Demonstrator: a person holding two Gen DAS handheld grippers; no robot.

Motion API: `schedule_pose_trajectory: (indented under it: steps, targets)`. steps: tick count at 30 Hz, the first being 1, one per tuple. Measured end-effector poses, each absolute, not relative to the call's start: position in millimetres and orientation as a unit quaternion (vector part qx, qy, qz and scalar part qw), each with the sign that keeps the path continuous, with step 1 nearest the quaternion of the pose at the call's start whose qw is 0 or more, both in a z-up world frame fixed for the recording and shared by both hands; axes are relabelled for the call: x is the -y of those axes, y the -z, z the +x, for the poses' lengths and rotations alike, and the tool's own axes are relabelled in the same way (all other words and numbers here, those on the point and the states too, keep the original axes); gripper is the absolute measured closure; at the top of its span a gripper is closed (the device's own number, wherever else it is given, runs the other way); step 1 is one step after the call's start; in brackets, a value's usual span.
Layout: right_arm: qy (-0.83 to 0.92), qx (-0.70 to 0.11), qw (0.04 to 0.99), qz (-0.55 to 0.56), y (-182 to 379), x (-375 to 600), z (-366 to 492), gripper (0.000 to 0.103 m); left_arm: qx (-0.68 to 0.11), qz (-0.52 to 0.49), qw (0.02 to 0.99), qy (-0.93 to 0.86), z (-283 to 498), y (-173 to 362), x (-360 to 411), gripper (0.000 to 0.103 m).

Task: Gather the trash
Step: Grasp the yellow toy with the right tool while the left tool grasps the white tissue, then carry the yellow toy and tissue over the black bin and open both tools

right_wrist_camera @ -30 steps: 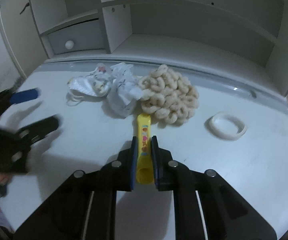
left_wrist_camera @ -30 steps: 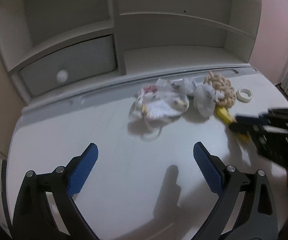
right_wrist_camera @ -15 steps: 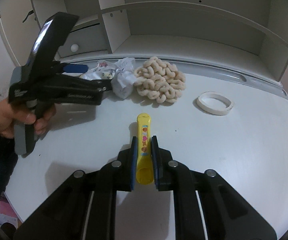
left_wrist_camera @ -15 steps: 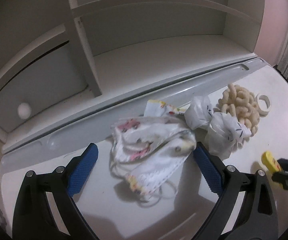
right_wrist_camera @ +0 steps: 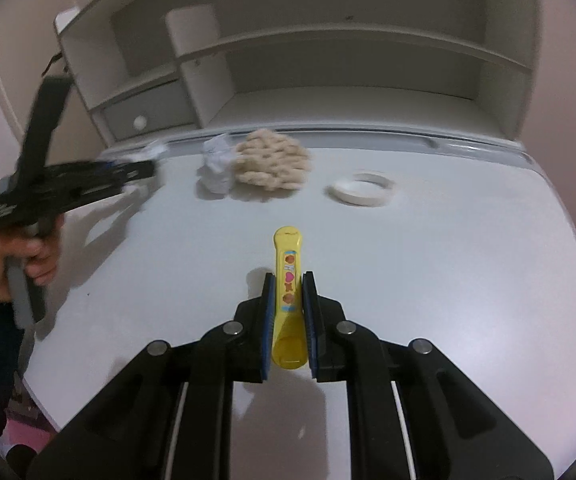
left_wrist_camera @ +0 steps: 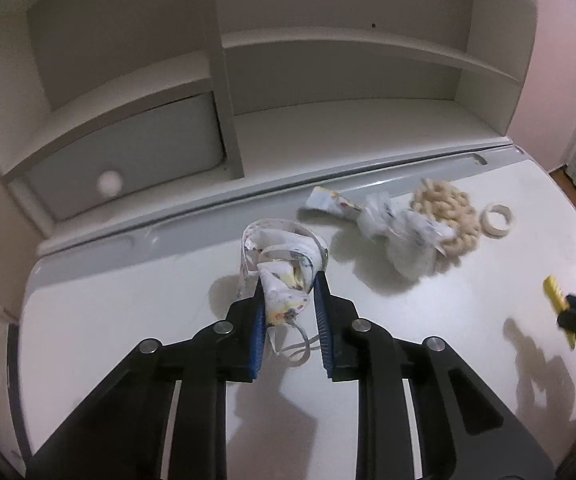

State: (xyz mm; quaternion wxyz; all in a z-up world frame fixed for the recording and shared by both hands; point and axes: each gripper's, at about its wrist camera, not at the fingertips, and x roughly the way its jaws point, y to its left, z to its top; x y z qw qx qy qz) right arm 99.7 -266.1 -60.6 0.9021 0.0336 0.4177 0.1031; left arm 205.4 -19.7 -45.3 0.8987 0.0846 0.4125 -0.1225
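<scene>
between the left tongs [left_wrist_camera: 290, 298], a crumpled mask [left_wrist_camera: 283, 264] (closing)

The near half of the desk [right_wrist_camera: 468, 280] is left bare and open to passage. Its back edge is blocked by a crumpled bag [left_wrist_camera: 404, 236], a heap of puffed snacks [right_wrist_camera: 273, 164] and a tape ring [right_wrist_camera: 364, 189] (all close together). Behind them, reach is stopped by the shelf unit [left_wrist_camera: 223, 92].

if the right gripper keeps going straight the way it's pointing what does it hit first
Probably the bare desk top just past the yellow tube it holds. The tape ring and knotted rope pile lie farther on, though depth is hard to judge.
</scene>
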Motion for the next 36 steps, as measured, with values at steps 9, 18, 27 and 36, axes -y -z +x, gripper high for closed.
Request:
schedule_pose_trajectory:
  steps: [9,18,27,36]
  targets:
    - [0.041,-0.379,0.919,0.095,53.9,411.8,-1.8,0.089,-0.351,0.115,0.901,0.228,117.9,7.2,142.6,0.082]
    - [0.244,-0.365,0.880,0.179,82.3,575.4,-143.8,0.089,-0.327,0.152,0.817,0.451,8.9,13.9,355.4,0.082]
    - [0.322,-0.393,0.824,0.252,154.4,656.6,-219.3,0.089,-0.351,0.206,0.717,0.566,-85.7,76.3,497.4,0.082]
    - [0.331,-0.439,0.781,0.297,229.7,690.9,-246.0,0.089,-0.423,0.269,0.648,0.574,-119.7,196.2,587.6,0.081]
